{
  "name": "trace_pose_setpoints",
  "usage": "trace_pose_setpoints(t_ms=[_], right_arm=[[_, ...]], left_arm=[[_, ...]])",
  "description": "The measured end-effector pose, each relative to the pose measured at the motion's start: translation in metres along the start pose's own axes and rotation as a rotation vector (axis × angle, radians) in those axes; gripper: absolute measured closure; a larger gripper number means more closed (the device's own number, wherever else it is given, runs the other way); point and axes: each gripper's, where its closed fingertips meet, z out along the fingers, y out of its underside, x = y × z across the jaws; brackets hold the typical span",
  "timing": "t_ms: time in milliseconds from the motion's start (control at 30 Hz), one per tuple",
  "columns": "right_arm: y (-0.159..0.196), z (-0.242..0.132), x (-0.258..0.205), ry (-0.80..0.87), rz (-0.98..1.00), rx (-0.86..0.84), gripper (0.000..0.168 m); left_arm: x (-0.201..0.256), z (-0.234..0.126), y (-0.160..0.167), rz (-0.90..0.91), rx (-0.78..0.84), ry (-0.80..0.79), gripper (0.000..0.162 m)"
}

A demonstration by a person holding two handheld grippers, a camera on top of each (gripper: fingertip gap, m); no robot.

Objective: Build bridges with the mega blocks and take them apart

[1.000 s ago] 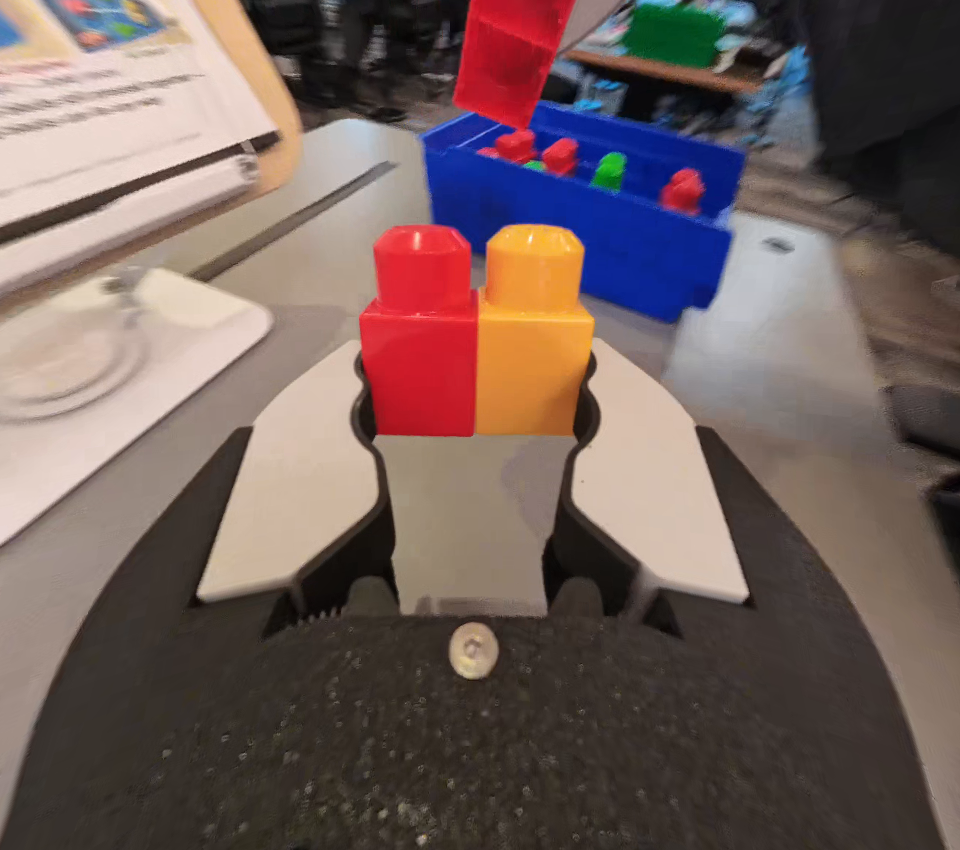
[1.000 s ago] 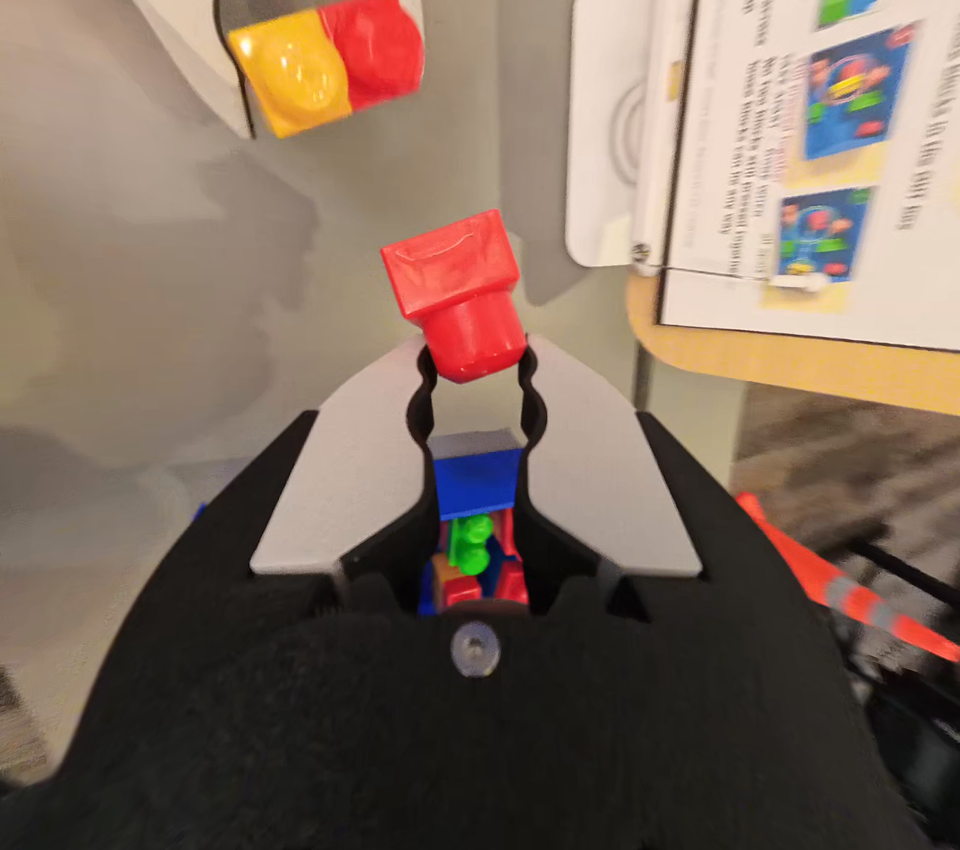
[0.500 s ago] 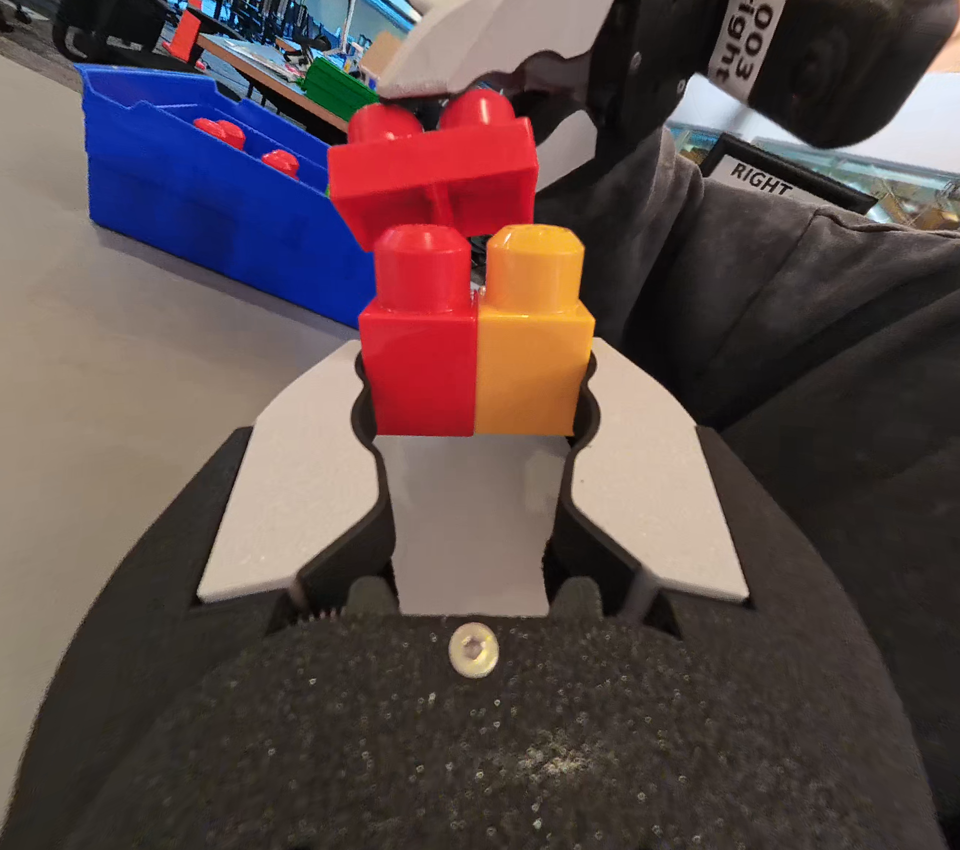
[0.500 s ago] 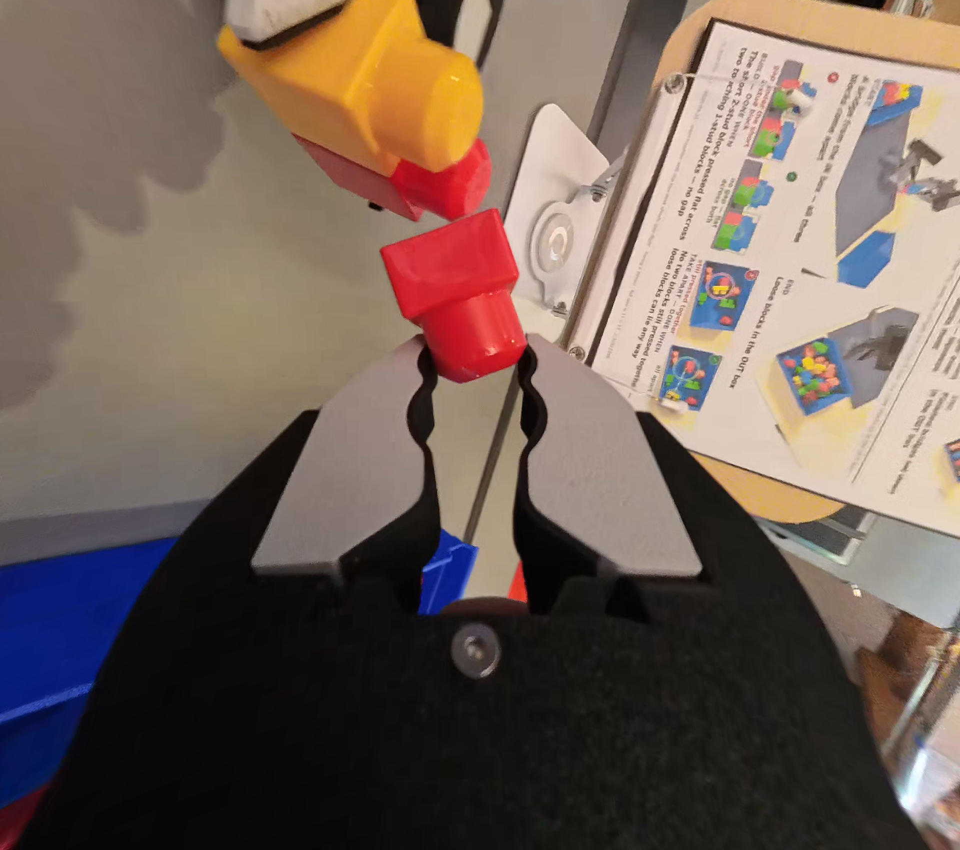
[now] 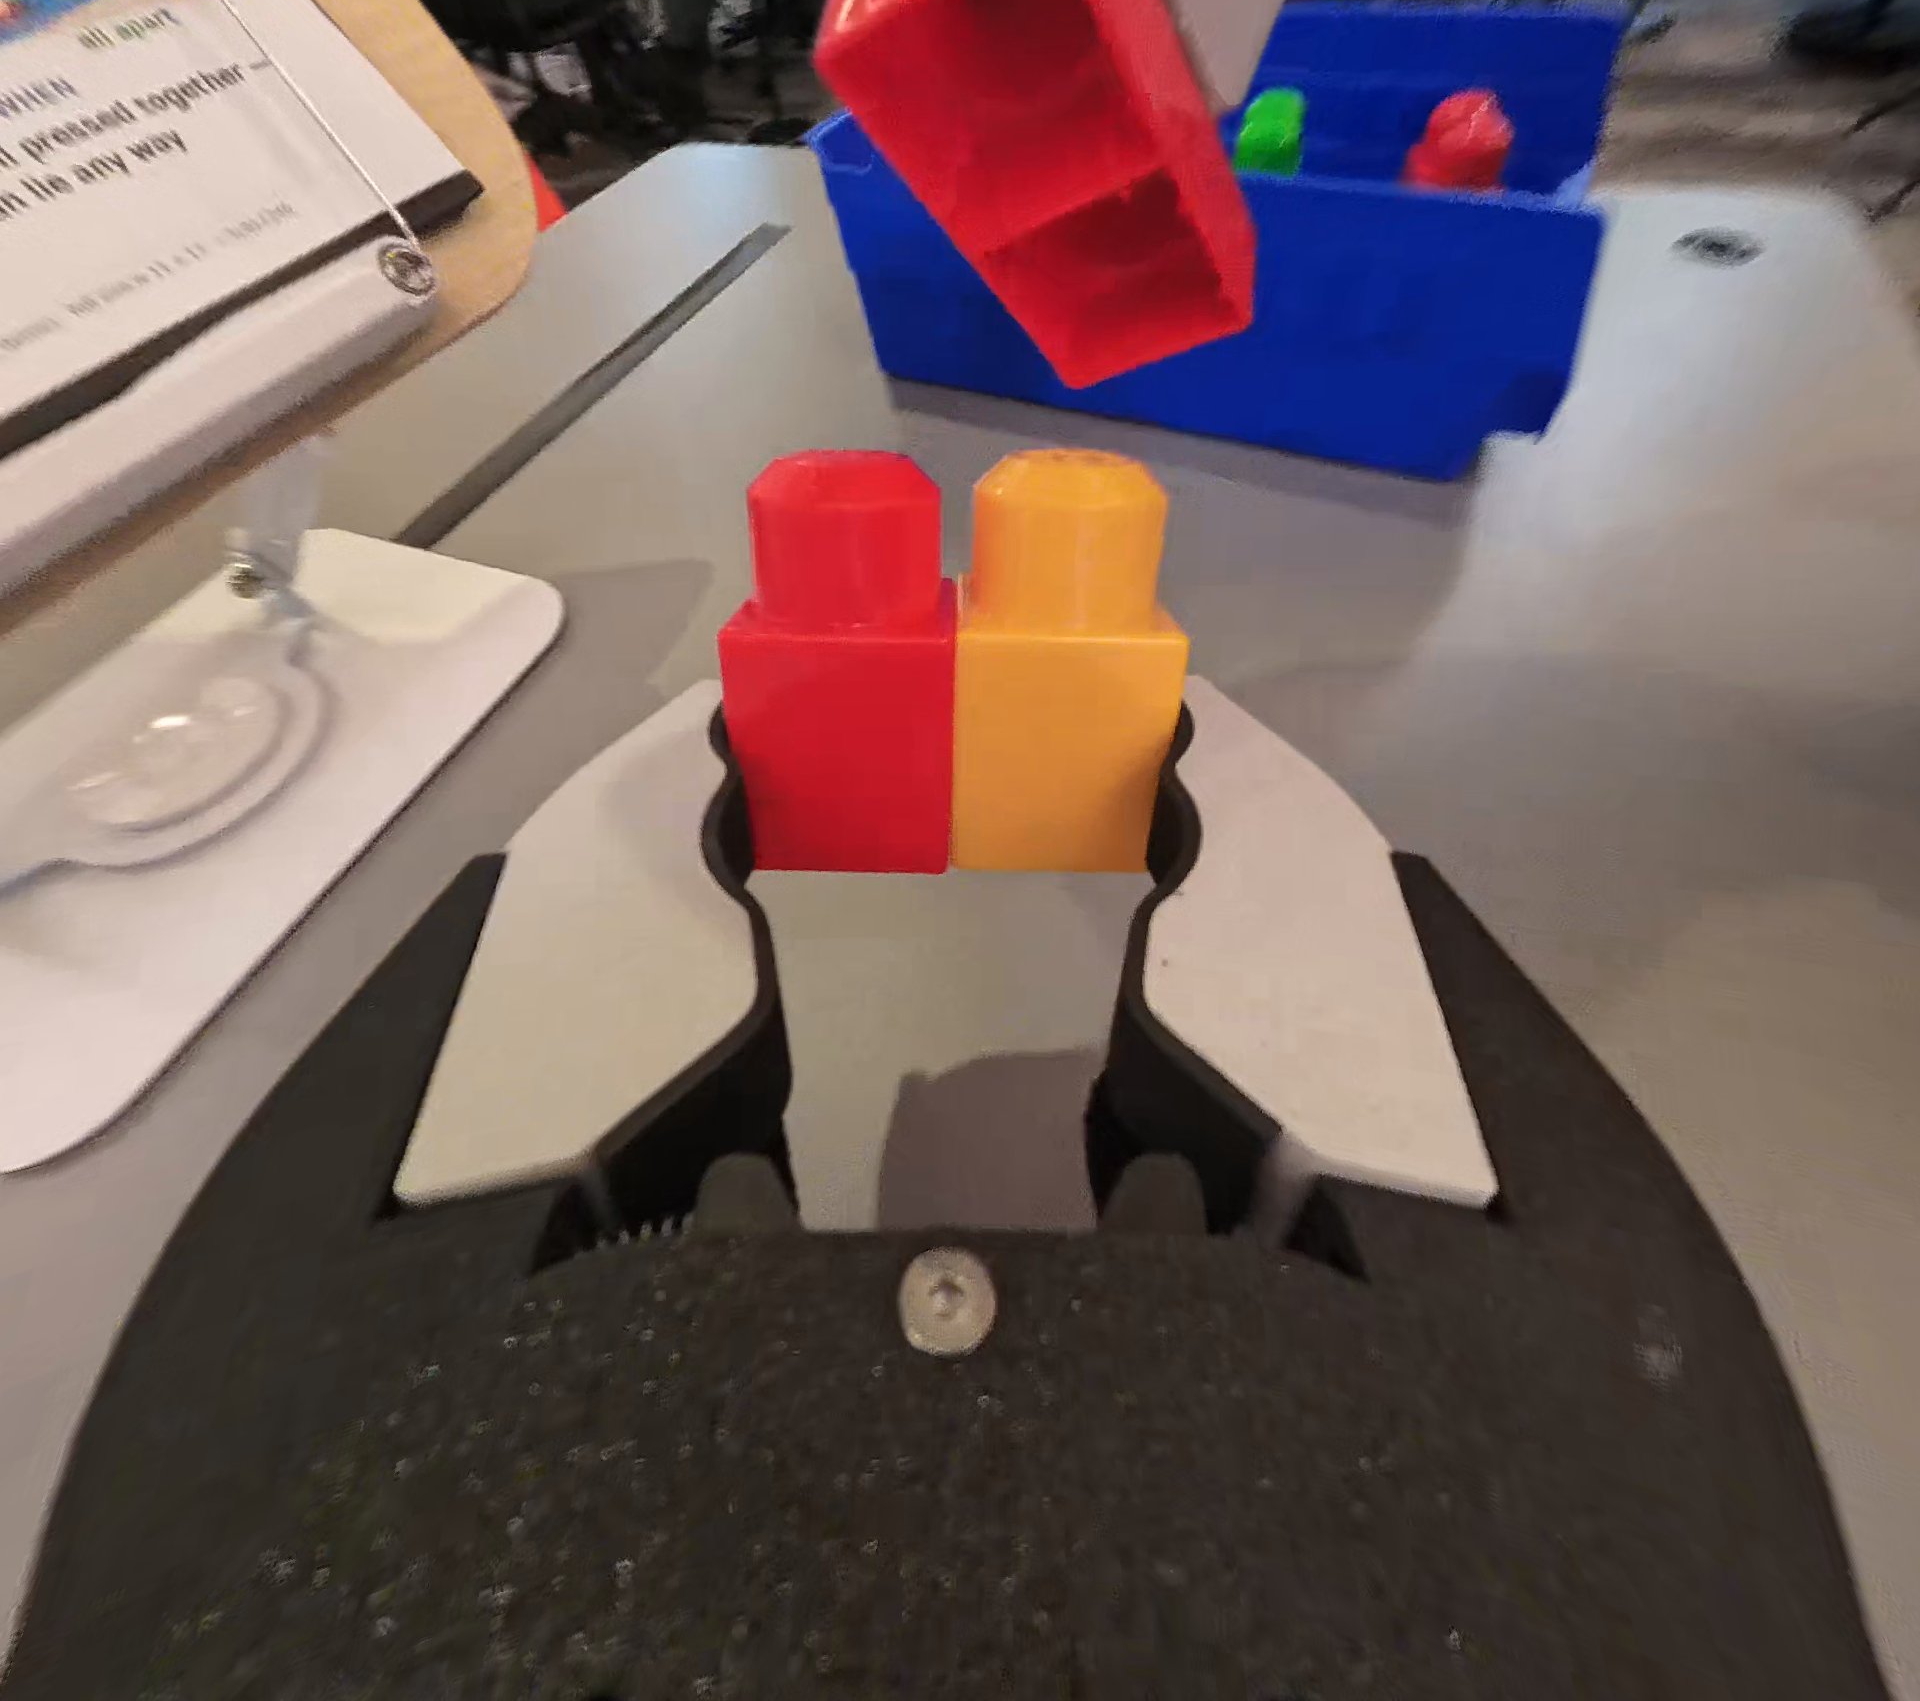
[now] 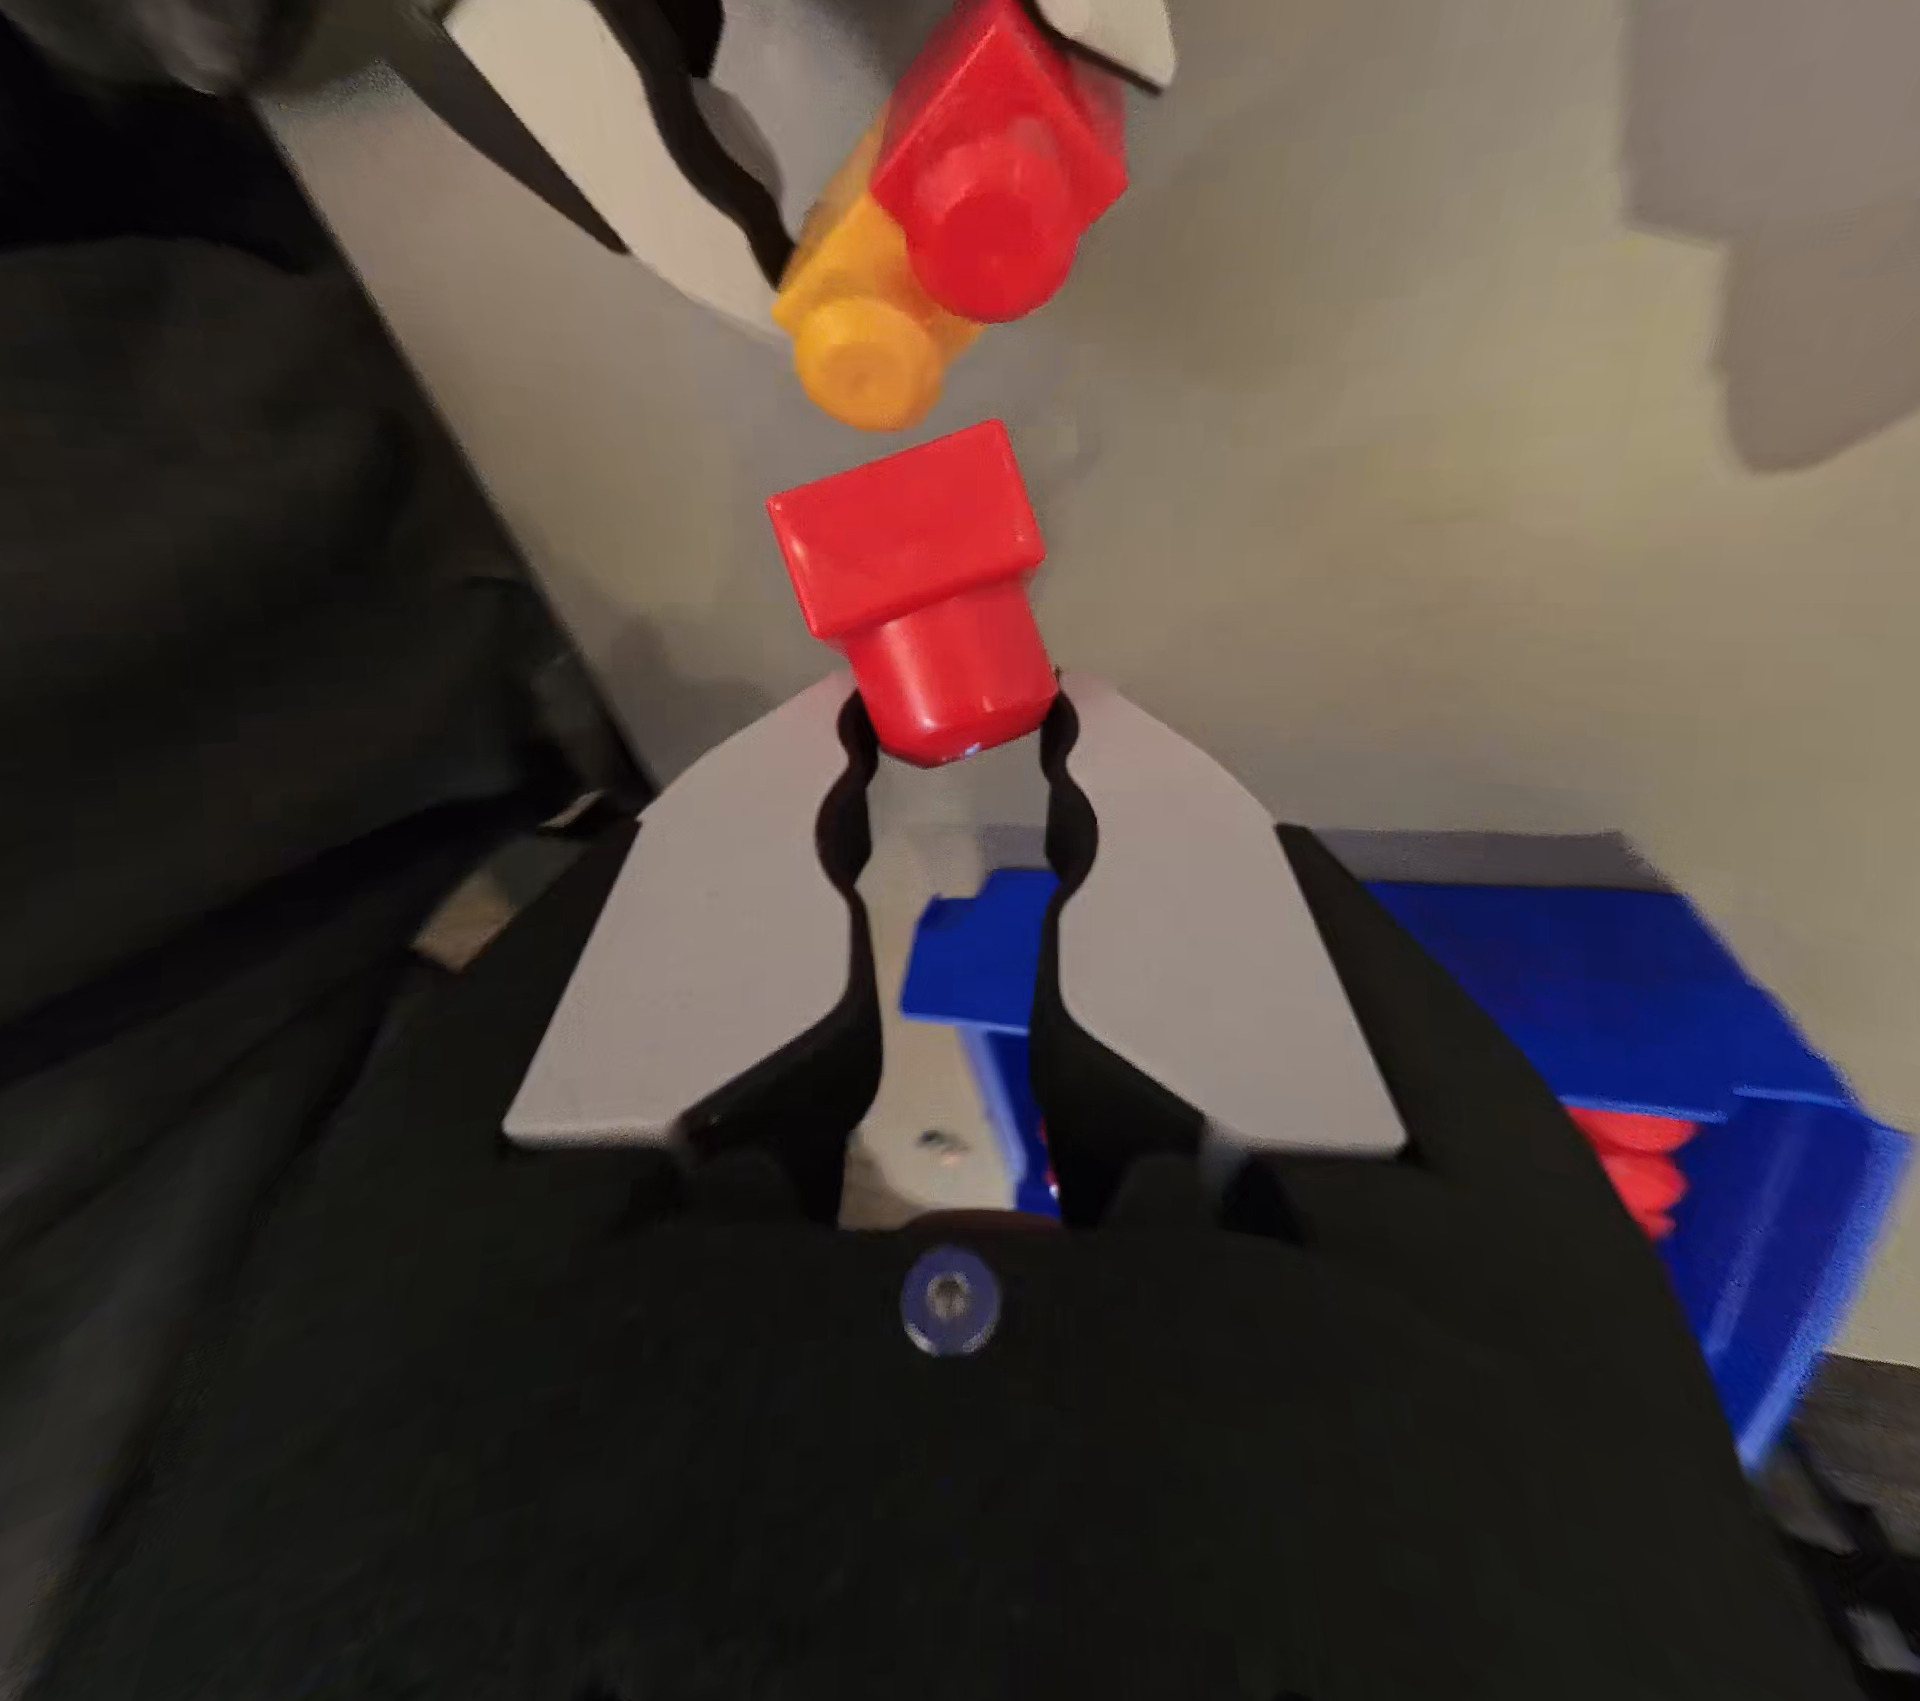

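Both jaws clamped: L on red+yellow pair [image 5: 951, 716], R on red 2-stud block [image 6: 914, 581].

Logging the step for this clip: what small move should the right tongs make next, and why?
Probably tilt the long red block level and lower its open underside onto the two studs. The left tongs hold the red block and yellow block side by side, studs up; the right tongs grip the long block by a stud, slanted and clear above them.
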Motion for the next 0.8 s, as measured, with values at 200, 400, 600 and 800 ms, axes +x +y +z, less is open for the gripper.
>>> trace_pose_setpoints(t_ms=[200,400,600,800], right_arm=[[-0.014,0.018,-0.001,-0.085,0.136,-0.164,0.138],[-0.018,0.024,0.006,-0.042,0.225,-0.218,0.138],[-0.022,0.027,0.006,-0.072,0.362,-0.204,0.138],[-0.021,0.035,-0.002,-0.113,0.393,-0.257,0.138]], left_arm=[[0.003,0.007,0.007,0.141,-0.074,-0.103,0.087],[-0.006,0.006,0.011,0.17,-0.112,-0.177,0.088],[-0.014,0.006,0.013,0.223,-0.154,-0.255,0.088],[-0.005,0.007,0.009,0.323,-0.16,-0.273,0.088]])
